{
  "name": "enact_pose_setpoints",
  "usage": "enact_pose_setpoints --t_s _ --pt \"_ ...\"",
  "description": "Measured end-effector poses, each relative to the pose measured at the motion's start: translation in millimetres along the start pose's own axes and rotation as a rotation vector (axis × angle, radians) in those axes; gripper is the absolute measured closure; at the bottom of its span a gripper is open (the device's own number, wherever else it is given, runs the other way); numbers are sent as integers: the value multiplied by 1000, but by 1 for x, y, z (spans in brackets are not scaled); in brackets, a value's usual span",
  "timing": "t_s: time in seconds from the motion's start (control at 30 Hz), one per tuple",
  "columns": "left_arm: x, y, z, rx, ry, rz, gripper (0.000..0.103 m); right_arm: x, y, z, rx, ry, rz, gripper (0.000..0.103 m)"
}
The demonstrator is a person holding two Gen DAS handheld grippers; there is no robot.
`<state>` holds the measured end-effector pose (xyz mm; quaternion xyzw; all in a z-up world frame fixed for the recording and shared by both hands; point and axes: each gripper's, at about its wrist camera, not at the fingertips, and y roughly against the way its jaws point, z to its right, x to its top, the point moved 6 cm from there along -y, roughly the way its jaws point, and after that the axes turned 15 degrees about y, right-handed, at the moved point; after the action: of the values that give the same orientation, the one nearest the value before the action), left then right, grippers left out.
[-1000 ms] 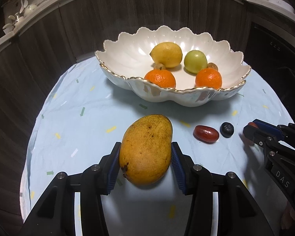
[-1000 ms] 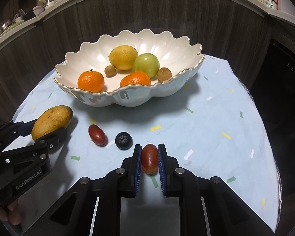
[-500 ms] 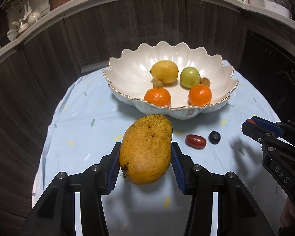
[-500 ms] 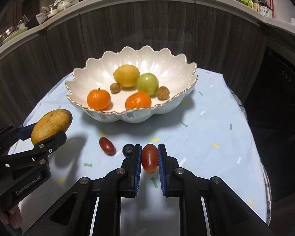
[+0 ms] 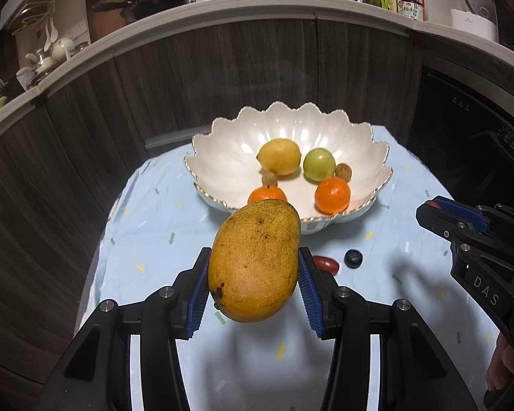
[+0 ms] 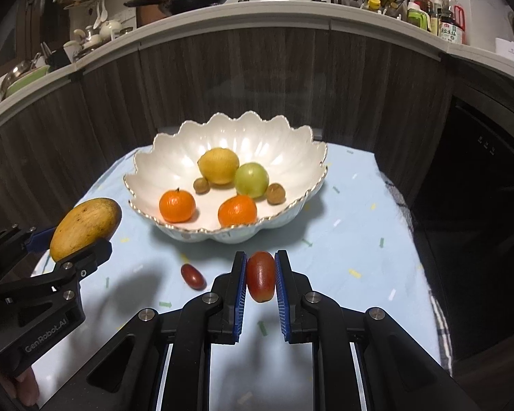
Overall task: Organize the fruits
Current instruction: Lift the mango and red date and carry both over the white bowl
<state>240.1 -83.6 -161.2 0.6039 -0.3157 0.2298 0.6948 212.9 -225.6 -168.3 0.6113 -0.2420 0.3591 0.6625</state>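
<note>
Left gripper point(image 5: 253, 287): clenched on the mango point(image 5: 255, 262), held above the cloth point(image 5: 154, 239).
Right gripper point(image 6: 260, 282): grasping a small red fruit point(image 6: 260, 275).
Bowl point(image 6: 174, 157): holds lemon point(image 6: 218, 165) and oranges point(image 6: 176, 205).

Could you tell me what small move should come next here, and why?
Probably carry the mango, clamped in the left gripper above the cloth, forward over the bowl rim; the bowl's open left side seems roomy enough. The right gripper already holds a red fruit too.
</note>
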Motion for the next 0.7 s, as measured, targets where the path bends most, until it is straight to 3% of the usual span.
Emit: enact_pose_setpoints --t_s 0.7 --pt "47 19 10 -5 -11 54 56 45 17 24 -23 -11 71 86"
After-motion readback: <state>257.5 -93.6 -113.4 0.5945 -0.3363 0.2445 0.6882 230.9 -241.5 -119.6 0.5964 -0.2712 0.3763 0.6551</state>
